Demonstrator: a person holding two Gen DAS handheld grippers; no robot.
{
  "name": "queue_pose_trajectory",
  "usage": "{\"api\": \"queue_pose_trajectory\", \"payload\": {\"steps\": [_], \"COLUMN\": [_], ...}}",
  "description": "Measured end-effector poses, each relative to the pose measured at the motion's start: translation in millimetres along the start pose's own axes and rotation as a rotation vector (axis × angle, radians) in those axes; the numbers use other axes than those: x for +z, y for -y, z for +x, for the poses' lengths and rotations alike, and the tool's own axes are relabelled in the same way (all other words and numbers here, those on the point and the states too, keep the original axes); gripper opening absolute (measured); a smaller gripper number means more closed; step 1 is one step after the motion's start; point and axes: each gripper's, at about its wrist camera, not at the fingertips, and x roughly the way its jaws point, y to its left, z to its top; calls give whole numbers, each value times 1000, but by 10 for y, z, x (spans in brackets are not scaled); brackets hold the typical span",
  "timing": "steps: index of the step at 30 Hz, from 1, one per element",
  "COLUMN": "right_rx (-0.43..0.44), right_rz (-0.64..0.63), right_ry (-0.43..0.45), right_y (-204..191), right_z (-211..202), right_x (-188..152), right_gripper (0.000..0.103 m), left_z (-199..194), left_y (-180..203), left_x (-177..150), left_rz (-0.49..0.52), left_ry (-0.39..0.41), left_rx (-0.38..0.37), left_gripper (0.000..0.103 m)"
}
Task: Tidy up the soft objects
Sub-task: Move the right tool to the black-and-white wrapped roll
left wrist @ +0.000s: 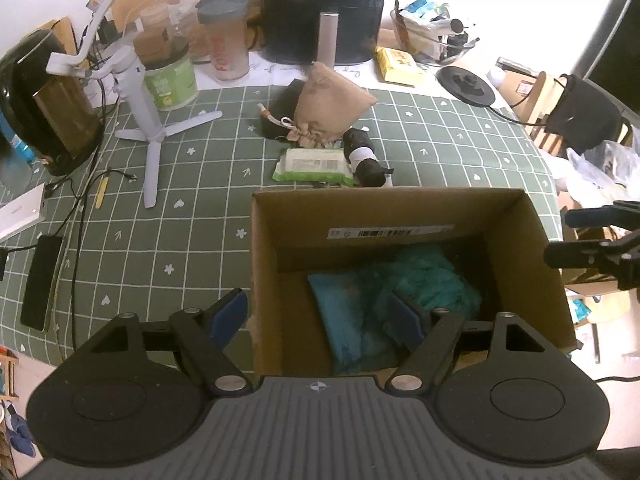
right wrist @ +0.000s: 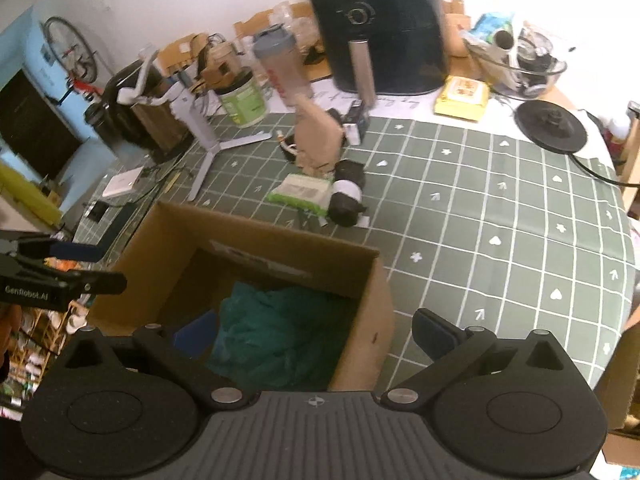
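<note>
Over the cardboard box (left wrist: 400, 216), both grippers tilt down, jaws wide and empty; only the right view shows a wall clock (right wrist: 68, 46).

I read "GenRobot.AI" in white on the body of the left gripper (right wrist: 94, 266), at 9 o'clock in the right wrist view. Cardboard box (left wrist: 264, 264): white barcode label on inner far wall, digits too small to read. Shaker bottle (left wrist: 224, 40), 11 o'clock: red vertical lettering, illegible. Green tub (left wrist: 170, 82) and wipes pack (left wrist: 314, 165): print unreadable.
</note>
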Motion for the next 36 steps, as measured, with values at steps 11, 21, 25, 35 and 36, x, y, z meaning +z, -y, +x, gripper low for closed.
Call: {"api": "queue_pose_trajectory", "payload": {"steps": [11,21,25,35,36], "right_rx": [-35,-40,-38,-10,0], "right_rz": [31,-1,-8,-77,-83], "right_ry": [5,19,27,-21,-23], "right_y": [99,227,333,478,482], "right_z": [46,192,325,882,929], "right_x": [135,572,779,1197,1219], "right_gripper": [103,103,103,101,101], "left_z": [123,216,237,171,165], "left_y": [-11,-134,-208,-390,-410], "left_x": [126,258,291,423,421], "left_rz": [11,11,-1,-23,-27], "left_ry": [13,41,44,84,87], "left_rx": [-43,-94,-108,-108,-108], "left_gripper": [77,77,77,77,77]}}
